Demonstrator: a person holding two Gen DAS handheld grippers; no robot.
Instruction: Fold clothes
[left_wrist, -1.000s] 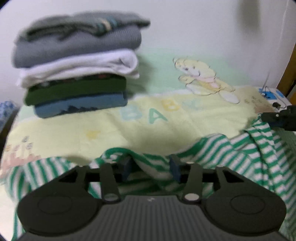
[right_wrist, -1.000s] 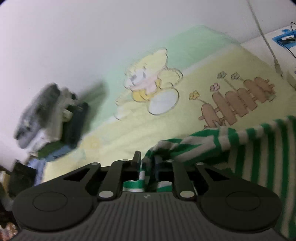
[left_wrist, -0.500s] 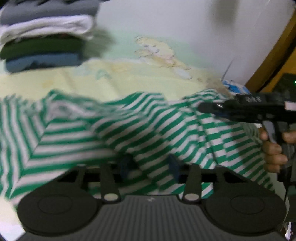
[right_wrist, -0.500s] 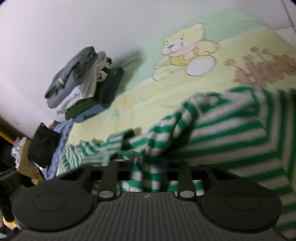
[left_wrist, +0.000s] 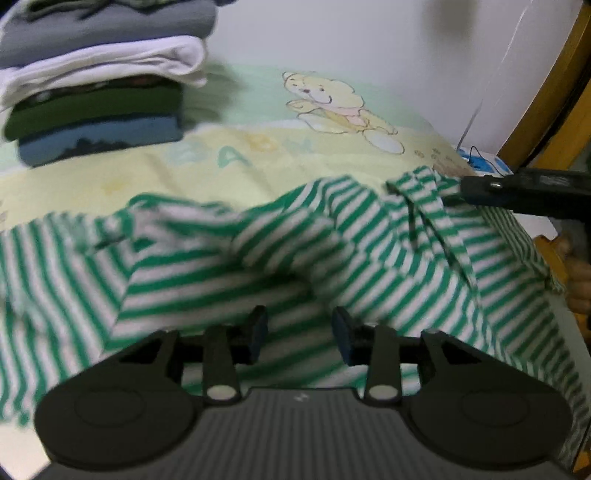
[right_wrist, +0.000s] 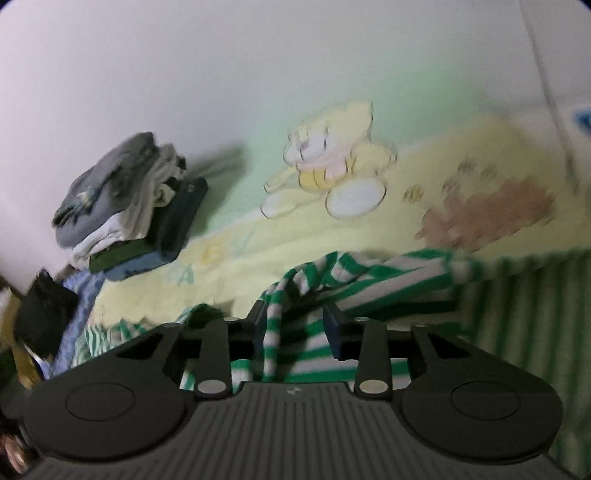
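A green-and-white striped garment (left_wrist: 295, 258) lies rumpled across a yellow baby blanket (left_wrist: 240, 158). My left gripper (left_wrist: 298, 334) hangs over its near part with the jaws apart and cloth lying between and under the fingers. My right gripper (right_wrist: 295, 328) has its jaws apart too, with a fold of the striped garment (right_wrist: 354, 273) lying between them. The right gripper also shows in the left wrist view (left_wrist: 461, 190), its tip at the garment's far right edge.
A stack of folded clothes (left_wrist: 99, 85) stands at the back left of the blanket, also in the right wrist view (right_wrist: 129, 206). A white wall is behind. A wooden frame (left_wrist: 546, 85) and cables (left_wrist: 476, 158) are at the right. A dark object (right_wrist: 44, 317) lies at the far left.
Both grippers' jaws have widened on the striped garment. The garment has been pulled out and now lies spread lower on the blanket. Both views swung back toward the stack.
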